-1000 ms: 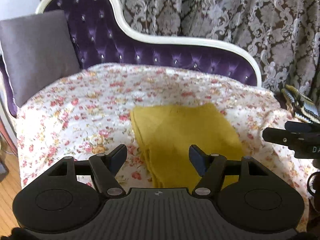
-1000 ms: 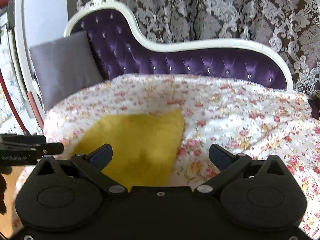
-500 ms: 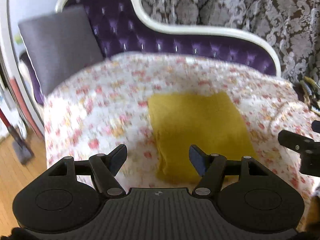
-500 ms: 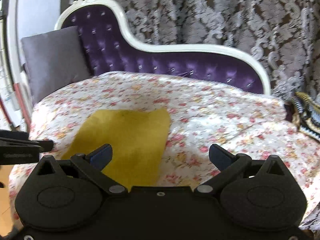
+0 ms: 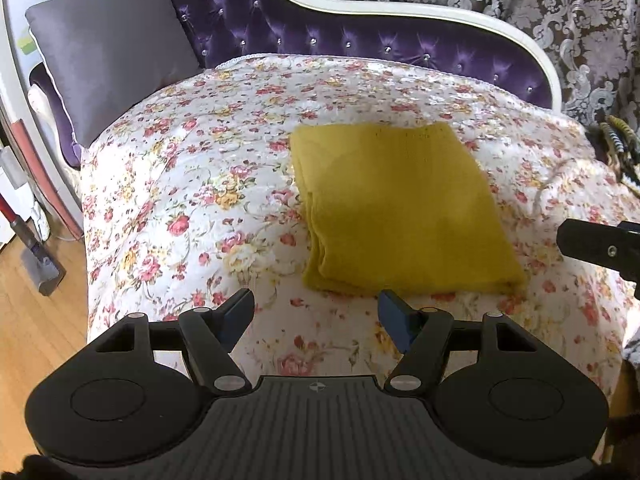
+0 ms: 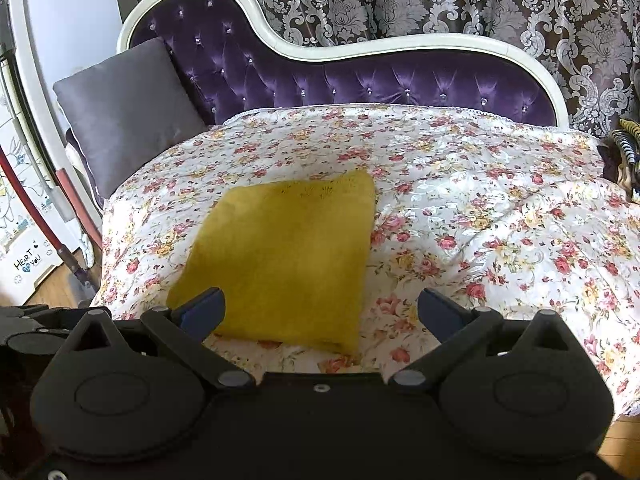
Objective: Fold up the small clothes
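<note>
Both grippers drawn back from the folded cloth

A second ago the left gripper had the yellow cloth between its open fingers, with the near edge hidden behind them; now the cloth lies clear ahead of the tips and off to their right, its near edge in full sight. From the right gripper the cloth has shifted from low left toward the middle, with the left finger over its near corner.
</note>
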A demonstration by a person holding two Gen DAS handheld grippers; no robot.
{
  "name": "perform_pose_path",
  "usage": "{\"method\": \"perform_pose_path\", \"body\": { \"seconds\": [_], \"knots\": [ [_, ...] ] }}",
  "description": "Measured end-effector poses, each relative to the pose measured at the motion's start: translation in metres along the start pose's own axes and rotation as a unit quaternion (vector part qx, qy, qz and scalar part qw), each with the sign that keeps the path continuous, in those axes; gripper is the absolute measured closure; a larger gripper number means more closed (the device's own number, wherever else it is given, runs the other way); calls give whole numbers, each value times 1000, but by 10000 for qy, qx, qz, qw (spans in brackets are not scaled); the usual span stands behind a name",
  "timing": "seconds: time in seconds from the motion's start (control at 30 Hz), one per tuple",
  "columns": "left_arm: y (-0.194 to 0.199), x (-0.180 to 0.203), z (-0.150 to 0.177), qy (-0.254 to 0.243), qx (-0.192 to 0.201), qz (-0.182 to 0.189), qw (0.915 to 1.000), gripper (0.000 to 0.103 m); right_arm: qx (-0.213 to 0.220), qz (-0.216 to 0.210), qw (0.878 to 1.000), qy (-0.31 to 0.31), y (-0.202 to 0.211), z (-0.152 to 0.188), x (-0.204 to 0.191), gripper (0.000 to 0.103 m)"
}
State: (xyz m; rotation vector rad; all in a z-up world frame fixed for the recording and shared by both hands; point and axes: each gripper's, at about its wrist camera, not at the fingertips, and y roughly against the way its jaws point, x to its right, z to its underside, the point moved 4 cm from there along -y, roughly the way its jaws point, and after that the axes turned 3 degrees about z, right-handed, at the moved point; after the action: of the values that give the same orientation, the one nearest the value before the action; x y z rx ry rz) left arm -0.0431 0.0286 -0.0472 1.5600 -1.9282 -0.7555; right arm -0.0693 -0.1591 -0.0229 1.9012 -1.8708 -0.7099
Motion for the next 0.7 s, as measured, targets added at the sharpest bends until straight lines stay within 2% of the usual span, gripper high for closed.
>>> {"method": "perform_pose_path", "body": {
  "seconds": [0.7],
  "knots": [
    [10,2,4,61,109,-91,9999,36,2,-53,9999,-114,5,6,5,1]
  ]
}}
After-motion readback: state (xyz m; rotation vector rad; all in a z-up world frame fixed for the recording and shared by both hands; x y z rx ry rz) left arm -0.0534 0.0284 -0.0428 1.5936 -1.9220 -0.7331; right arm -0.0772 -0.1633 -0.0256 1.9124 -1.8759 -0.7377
